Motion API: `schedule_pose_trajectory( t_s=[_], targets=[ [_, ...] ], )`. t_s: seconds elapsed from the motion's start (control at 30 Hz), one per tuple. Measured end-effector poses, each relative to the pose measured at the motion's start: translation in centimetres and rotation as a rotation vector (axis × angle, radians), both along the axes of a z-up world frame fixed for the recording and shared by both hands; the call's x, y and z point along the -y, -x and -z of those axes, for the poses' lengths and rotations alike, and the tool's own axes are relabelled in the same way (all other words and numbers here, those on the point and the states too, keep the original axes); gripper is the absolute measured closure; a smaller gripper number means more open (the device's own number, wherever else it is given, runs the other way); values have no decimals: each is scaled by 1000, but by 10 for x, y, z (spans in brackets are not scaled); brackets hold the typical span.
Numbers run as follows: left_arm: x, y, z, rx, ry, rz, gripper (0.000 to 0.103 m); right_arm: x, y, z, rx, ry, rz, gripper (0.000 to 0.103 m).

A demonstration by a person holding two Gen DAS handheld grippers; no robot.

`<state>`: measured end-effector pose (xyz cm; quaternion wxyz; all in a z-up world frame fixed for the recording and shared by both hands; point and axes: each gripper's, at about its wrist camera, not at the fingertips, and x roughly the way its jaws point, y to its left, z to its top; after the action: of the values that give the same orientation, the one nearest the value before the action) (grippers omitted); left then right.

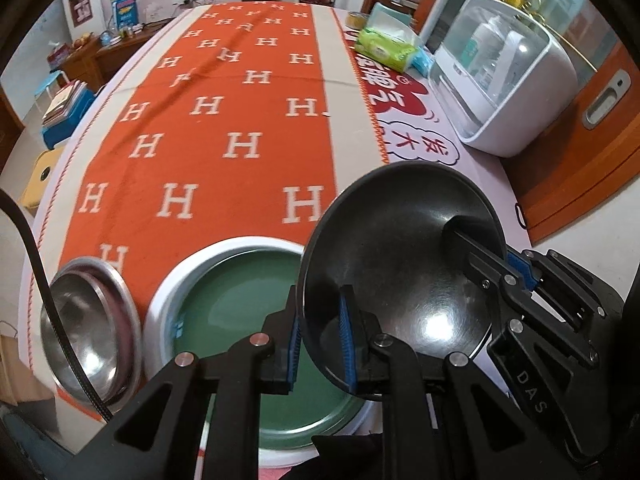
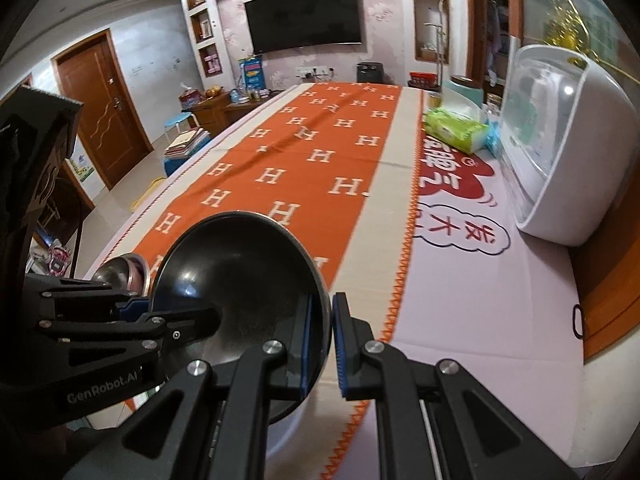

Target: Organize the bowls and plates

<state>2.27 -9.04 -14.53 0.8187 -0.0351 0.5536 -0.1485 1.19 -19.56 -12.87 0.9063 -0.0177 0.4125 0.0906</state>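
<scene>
black bowl (image 1: pixel 400 264): empty, aloft | left gripper (image 1: pixel 320 344), right gripper (image 2: pixel 320 340): clamped on opposite rims | green plate (image 1: pixel 248 300): empty, beneath | steel bowl (image 1: pixel 88 328): left

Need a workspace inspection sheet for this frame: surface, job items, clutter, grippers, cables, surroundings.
Surface: orange H-pattern cloth over the table.
Job's things: black bowl held up by both grippers; green plate on the cloth beneath it; steel bowls nested at the left.
Clutter: green tissue pack, white lidded appliance.
Grippers: left gripper and right gripper each shut on the bowl's rim.
Cables: black cable across the steel bowls.
Surroundings: wall TV, wooden door.
</scene>
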Motion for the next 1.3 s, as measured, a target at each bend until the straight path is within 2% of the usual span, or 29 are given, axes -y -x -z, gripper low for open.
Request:
schedule_pose_trajectory(
  t_s=[0.37,0.73,1.03,1.3],
  targets=[
    [-62,6,-2,-11,-5,-57,89,-56,4,-4,8,-3,-67,93],
    [-132,7,3,-33,-27,-106,89,-124,2,3,-23,-17,-127,93],
    [-189,4,20,-95,-31,-134,88,-176,-6,19,-85,-20,-156,93],
    [-222,-1,40,-150,-44,-105,88,-210,-11,37,-148,-27,-131,93]
  ],
)
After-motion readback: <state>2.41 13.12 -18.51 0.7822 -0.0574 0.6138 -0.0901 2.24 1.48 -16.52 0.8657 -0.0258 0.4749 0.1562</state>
